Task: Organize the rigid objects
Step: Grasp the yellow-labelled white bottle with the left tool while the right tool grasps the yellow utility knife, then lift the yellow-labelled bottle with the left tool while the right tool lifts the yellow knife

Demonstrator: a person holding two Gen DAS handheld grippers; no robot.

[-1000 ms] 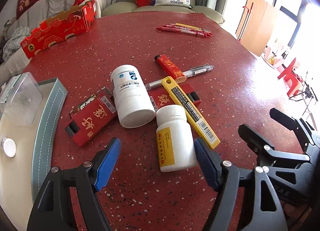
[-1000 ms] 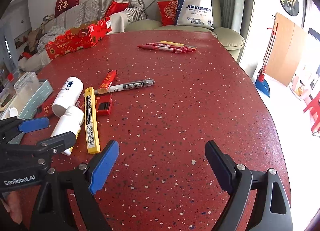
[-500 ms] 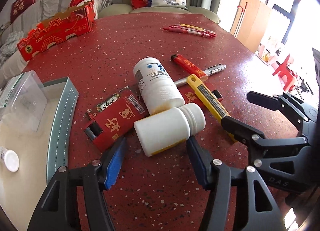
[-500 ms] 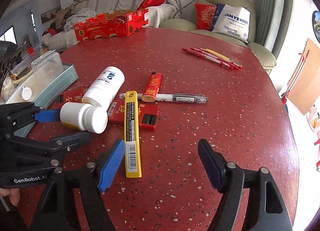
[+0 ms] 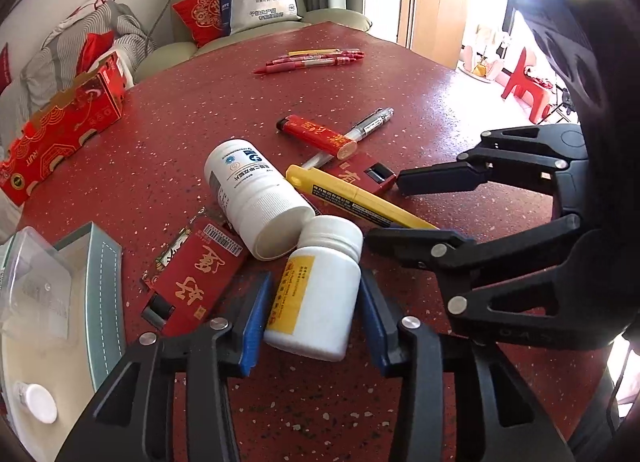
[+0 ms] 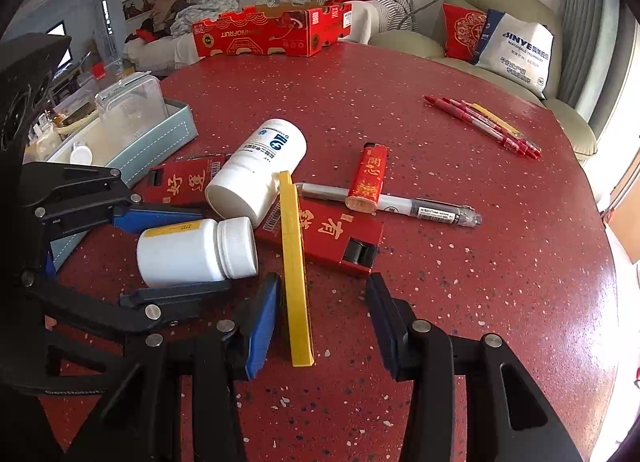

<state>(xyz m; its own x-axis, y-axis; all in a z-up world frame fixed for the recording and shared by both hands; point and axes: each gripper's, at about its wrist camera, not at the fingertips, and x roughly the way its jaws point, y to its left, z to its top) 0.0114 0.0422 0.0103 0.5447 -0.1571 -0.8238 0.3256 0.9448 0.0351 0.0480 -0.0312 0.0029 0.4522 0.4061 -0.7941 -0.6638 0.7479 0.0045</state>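
Here, in the left wrist view, the left gripper (image 5: pixel 312 306) sits at six o'clock with its jaws closing around the small white bottle (image 5: pixel 316 294), which lies on its side on the red speckled table (image 5: pixel 200 101). Both blue pads (image 5: pixel 254 318) stand just beside the bottle's flanks; whether they already press on it cannot be told. Its cap points toward twelve o'clock and touches the larger white bottle (image 5: pixel 256 197), also lying down. At nine o'clock of the small bottle lies a red pack (image 5: pixel 192 274); farther that way stands the pale blue tray (image 5: pixel 106 286). From one o'clock a yellow utility knife (image 5: pixel 352 197) runs toward the right gripper (image 5: pixel 400 209), which enters from three o'clock. Beyond lie a red lighter (image 5: pixel 316 135), a clear pen (image 5: pixel 360 127) and, near twelve o'clock, a bundle of red pens (image 5: pixel 312 59).

In the right wrist view, the right gripper (image 6: pixel 320 322) is at six o'clock, its jaws closing with the near end of the yellow utility knife (image 6: pixel 294 270) between them. The left blue pad (image 6: pixel 264 326) stands just beside the knife; the right finger is clearly apart from it. The small white bottle (image 6: pixel 192 250) lies at nine o'clock between the left gripper's fingers (image 6: pixel 160 217). The knife crosses a second red pack (image 6: pixel 328 234).
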